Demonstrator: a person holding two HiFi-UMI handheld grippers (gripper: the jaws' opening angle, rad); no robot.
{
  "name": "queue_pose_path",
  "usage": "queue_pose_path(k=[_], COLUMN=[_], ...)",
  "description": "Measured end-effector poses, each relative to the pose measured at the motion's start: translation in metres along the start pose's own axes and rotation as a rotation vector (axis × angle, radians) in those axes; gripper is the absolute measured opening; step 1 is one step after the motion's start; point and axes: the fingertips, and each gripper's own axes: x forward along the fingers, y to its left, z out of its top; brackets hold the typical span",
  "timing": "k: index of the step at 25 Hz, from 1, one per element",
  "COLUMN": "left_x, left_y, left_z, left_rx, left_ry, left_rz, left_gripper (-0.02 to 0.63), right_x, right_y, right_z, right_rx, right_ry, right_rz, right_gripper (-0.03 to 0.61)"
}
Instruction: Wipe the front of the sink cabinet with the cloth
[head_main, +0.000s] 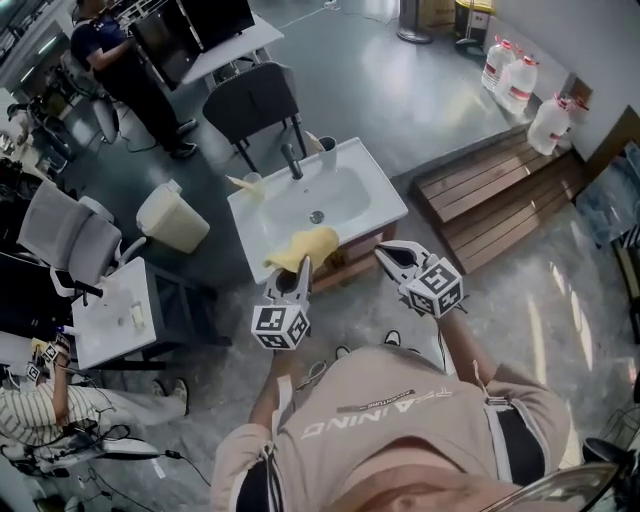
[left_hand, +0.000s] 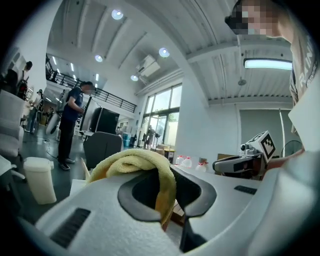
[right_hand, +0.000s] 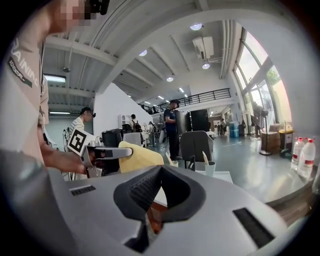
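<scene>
Cloth (head_main: 300, 247): yellow, soft, looks like terry or microfibre. It sits bunched on the near rim of the sink (head_main: 385, 195), left of centre, and one fold hangs over the edge.

Left gripper (head_main: 300, 272): its jaws are pinched on the near fold of the cloth. In the left gripper view the cloth (left_hand: 132, 162) humps over the pads and one flap hangs down through the gap.

Handling, as a judgement: the cloth is light and limp with no stiffness, so it will drape and trail rather than push flat. It is not fragile. A pinch on a single layer may slip under rubbing drag, so a folded, several-layer bunch is the better hold, leaving a wad past the jaw tips to press on the panel.

Right gripper (head_main: 385, 252): it is just right of the cloth and clear of it. In its own view the jaws stand together with nothing between them, and the cloth (right_hand: 137, 156) shows to the left.

Cabinet (head_main: 355, 258): only a strip of brown front shows under the near rim, between the two grippers. No wiping contact with the front has been made yet.

Surroundings: faucet (head_main: 292, 160) at the far rim, bin (head_main: 170, 218) to the left, chair (head_main: 255, 105) beyond the sink, and a wooden platform (head_main: 490, 195) to the right.
</scene>
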Motion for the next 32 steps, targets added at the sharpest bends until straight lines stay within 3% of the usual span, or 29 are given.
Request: queue_pose_path(k=[10, 26, 32], left_x=[-0.036, -0.019, -0.016], left_y=[0.031, 0.033, 0.032], left_z=[0.016, -0.001, -0.008], left_rx=[0.008, 0.038, -0.007], left_ry=[-0.036, 0.008, -0.001], left_rz=[0.114, 0.083, 0.089], left_gripper=[0.049, 0.049, 0.049], right_x=[0.015, 0.022, 0.022], right_y=[0.026, 0.017, 0.019], right_z=[0.011, 0.015, -0.002], right_rx=[-0.076, -0.064, -0.033], right_ry=[-0.031, -0.071, -0.038], right_rz=[-0.007, -0.021, -0.007], right_gripper=[0.011, 0.012, 0.011])
